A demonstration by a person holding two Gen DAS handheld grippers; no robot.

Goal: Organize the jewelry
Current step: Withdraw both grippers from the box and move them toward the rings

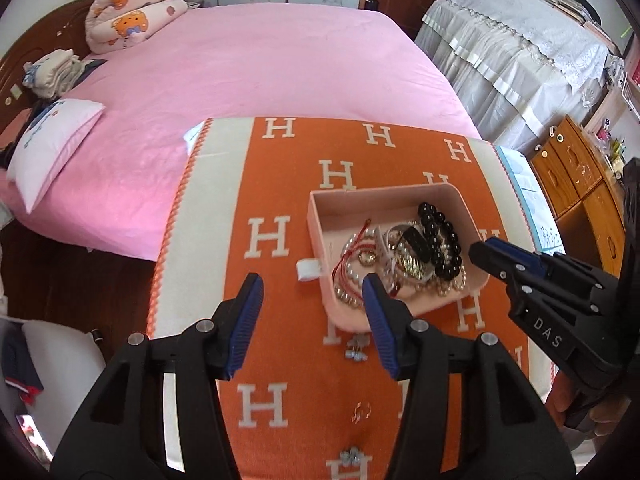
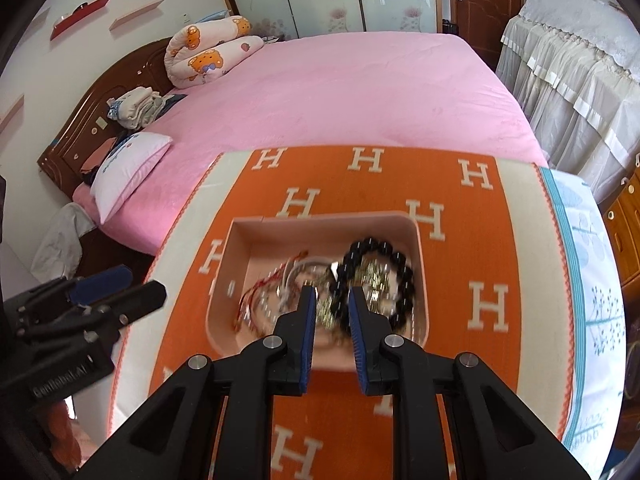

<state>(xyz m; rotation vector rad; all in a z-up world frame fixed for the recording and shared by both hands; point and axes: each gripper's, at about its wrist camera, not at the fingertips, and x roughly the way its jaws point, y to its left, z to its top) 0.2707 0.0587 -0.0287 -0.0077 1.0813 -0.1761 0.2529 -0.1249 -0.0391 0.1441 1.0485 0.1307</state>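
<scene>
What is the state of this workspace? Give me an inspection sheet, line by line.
Surface: orange H-pattern blanket spread over the table.
Job's things: pink tray holding a black bead bracelet, a pearl strand and a red cord, tangled together.
Clutter: small earrings lying loose on the blanket in front of the tray.
Grippers: left gripper wide open at the tray's near corner; right gripper narrowly open above the bracelet, with nothing seen between its fingers.
Cables: nothing seen.
Surroundings: pink bed, bear-print quilt, wooden cabinet.
</scene>
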